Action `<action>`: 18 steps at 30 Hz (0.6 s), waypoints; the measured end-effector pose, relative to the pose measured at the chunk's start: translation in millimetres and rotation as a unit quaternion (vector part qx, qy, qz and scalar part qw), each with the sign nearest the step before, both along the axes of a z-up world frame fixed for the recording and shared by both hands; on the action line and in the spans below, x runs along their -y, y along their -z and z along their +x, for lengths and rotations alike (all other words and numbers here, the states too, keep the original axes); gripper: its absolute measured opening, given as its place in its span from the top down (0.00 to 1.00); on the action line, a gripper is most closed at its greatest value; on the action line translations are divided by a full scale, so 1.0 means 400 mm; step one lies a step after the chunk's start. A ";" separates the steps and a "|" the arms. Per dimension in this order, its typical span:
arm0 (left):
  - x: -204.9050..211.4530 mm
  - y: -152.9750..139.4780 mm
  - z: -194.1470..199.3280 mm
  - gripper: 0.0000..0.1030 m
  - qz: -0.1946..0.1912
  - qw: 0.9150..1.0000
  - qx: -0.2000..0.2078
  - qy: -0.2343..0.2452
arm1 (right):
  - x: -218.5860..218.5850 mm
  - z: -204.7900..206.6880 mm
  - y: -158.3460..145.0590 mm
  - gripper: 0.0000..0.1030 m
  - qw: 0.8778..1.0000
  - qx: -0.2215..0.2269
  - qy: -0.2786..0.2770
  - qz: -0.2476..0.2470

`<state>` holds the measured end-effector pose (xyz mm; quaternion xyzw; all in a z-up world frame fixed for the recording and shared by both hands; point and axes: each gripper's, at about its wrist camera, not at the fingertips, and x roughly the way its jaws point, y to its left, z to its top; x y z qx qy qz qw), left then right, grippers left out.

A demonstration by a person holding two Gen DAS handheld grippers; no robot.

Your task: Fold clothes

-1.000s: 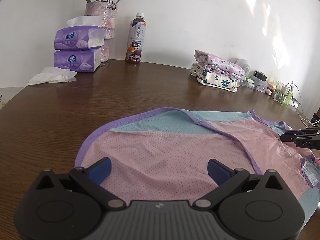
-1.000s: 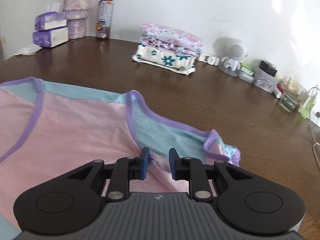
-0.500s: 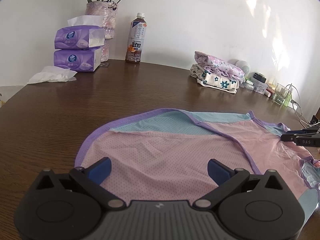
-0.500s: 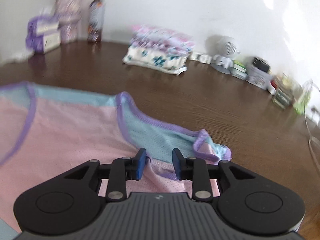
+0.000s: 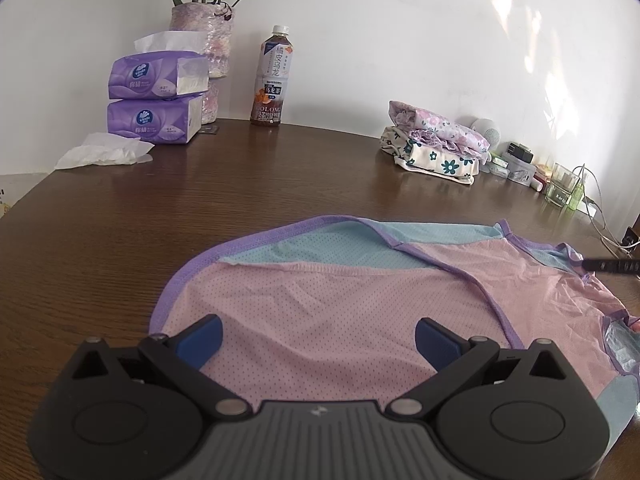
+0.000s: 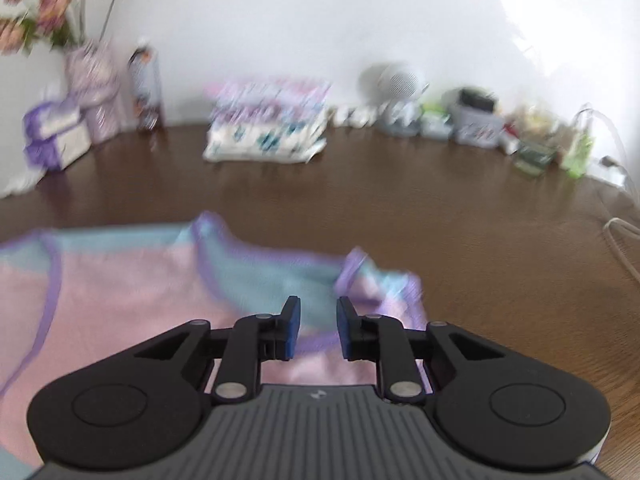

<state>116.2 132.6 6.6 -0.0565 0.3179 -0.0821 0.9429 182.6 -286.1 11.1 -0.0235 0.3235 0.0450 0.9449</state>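
A pink mesh garment (image 5: 340, 308) with light-blue panels and purple trim lies spread flat on the brown wooden table (image 5: 200, 208). My left gripper (image 5: 318, 338) hovers over its near pink part, open wide, with nothing between the blue pads. In the blurred right wrist view the same garment (image 6: 120, 300) fills the lower left, its right corner bunched into a small fold (image 6: 376, 276). My right gripper (image 6: 319, 328) sits just above that corner, pads a small gap apart with no cloth clamped. Its black tip (image 5: 610, 266) shows at the right edge of the left wrist view.
A stack of folded floral clothes (image 5: 436, 148) sits at the back by the wall. Two purple tissue packs (image 5: 156, 96), a flower vase (image 5: 204, 32), a tea bottle (image 5: 274, 80) and a loose tissue (image 5: 104, 154) stand back left. Small jars and cables (image 5: 568, 192) crowd the back right.
The right gripper has lifted and drawn back from the garment's right corner, its view tilting up and blurring. The left gripper and the garment have barely moved.
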 end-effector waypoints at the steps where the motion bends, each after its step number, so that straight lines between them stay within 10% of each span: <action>1: 0.002 0.000 0.000 0.00 0.002 1.000 0.000 0.000 | 0.005 0.006 -0.007 0.82 1.000 0.007 0.008 -0.010; 9: -0.004 -0.001 0.000 0.00 -0.005 1.000 0.001 0.000 | -0.017 0.095 0.045 0.94 0.995 -0.032 0.005 -0.097; 18: -0.004 -0.001 0.001 0.00 -0.006 1.000 0.001 0.000 | 0.122 -0.008 -0.045 0.65 0.994 0.008 0.056 0.094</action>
